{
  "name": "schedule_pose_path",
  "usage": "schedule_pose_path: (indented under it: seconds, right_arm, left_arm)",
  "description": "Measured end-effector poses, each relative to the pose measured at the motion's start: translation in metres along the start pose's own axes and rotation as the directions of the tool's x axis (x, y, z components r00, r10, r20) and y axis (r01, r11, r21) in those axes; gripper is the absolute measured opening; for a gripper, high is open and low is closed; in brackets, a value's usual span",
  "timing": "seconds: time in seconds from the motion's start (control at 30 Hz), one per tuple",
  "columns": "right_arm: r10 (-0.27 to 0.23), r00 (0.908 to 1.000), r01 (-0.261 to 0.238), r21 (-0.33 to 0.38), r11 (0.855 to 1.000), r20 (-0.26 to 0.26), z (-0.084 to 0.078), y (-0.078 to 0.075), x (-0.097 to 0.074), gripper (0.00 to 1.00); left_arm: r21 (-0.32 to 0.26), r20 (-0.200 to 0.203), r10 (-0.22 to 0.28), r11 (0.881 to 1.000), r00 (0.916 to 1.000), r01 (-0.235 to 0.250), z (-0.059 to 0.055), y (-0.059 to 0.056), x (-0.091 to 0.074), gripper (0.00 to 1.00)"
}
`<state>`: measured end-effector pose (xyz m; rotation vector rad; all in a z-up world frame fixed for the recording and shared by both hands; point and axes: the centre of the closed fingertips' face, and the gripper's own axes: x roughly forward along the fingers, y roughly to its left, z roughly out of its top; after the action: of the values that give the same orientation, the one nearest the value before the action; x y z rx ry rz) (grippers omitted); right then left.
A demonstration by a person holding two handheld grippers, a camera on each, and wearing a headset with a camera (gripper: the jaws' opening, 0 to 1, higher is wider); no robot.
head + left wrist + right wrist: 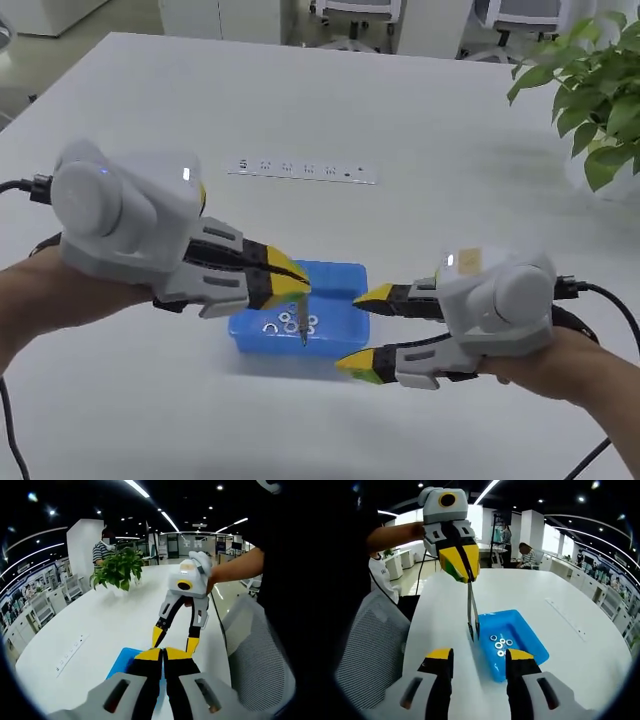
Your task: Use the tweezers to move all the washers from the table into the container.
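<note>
Table (330,100): the far half is open surface. The socket strip (300,170) lies level with the top and obstructs nothing. Plant (595,90) overhangs the far right corner.

Container (335,285) sits near centre, hemmed in on two sides. Left gripper (298,284), jaws closed on the tweezers (303,325), hangs over the left part of the container. The tweezers point down into it, close beside the washers (272,327). Right gripper (352,330), jaws spread, stands against the container's right end (one tip near each corner of that end).

Open approaches: over the container's far rim, and along the bare strip of table on its near side.
</note>
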<state>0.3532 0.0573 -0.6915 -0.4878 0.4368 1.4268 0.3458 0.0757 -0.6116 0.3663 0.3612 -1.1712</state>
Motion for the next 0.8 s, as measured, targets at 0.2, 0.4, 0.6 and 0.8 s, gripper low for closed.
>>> schedule_pose_path:
  seconds: [0.2,0.4,0.6,0.8]
  right_arm:
    - [0.042,0.9989,-0.041,-0.049,0.998,0.019,0.009,0.011,0.007,0.33]
    - [0.088,0.9961,-0.086,-0.104,0.991,0.009,0.013,0.023,0.015,0.29]
    - [0.127,0.9920,-0.125,-0.164,0.979,0.001,0.016,0.033,0.022,0.25]
    - [0.144,0.9896,-0.141,-0.193,0.971,-0.001,0.017,0.037,0.023,0.16]
  left_arm:
    - [0.011,-0.009,-0.032,0.999,0.9994,0.032,-0.001,-0.012,0.002,0.04]
    - [0.021,-0.009,-0.053,0.998,0.9985,0.053,-0.002,-0.021,0.005,0.04]
    - [0.030,-0.001,-0.058,0.998,0.9983,0.058,0.000,-0.024,0.005,0.04]
    - [0.027,0.008,-0.067,0.997,0.9977,0.067,0.001,-0.027,0.005,0.04]
